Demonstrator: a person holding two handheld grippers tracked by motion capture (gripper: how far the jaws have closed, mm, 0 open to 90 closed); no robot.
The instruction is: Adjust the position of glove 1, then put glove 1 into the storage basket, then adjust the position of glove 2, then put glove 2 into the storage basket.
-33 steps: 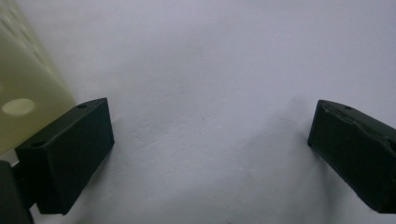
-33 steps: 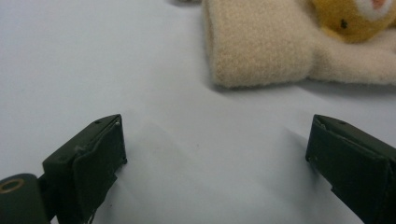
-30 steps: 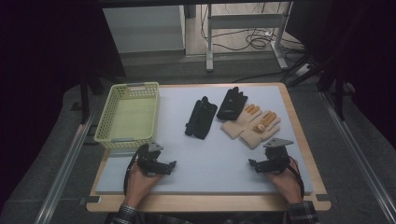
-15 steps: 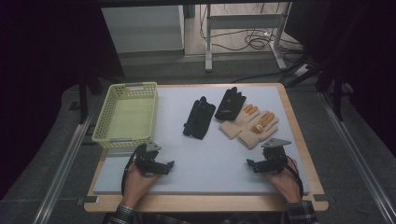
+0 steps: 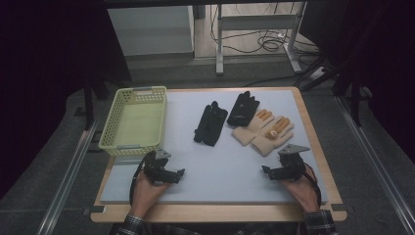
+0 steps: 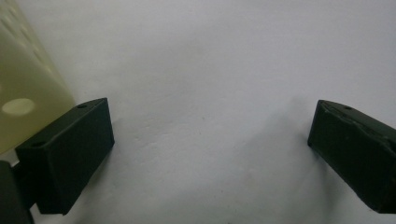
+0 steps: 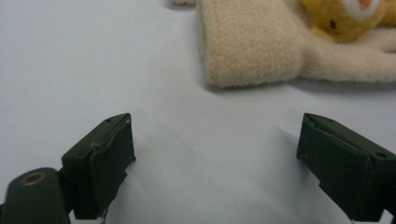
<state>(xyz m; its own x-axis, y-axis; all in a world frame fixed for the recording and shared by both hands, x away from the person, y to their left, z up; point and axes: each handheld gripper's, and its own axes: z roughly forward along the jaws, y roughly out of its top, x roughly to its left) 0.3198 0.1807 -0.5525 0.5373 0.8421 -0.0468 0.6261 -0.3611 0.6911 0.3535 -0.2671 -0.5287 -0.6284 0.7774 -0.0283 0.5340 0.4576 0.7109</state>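
Note:
Two black gloves lie on the pale mat: one [image 5: 210, 123] near the middle, the other [image 5: 243, 108] to its right. Two cream gloves with orange fingertips [image 5: 264, 131] lie beside them; the cuff of one [image 7: 252, 44] fills the top of the right gripper view. My left gripper [image 5: 179, 173] rests low on the mat at the front left, jaws wide apart and bare [image 6: 210, 154]. My right gripper [image 5: 266, 171] sits at the front right, open and holding nothing [image 7: 215, 158], just short of the cream gloves.
A pale yellow-green mesh basket [image 5: 134, 143] stands at the table's left, its wall [image 6: 23, 84] close to my left gripper. The wooden table rim [image 5: 220, 213] frames the mat. Table legs and cables lie on the floor beyond.

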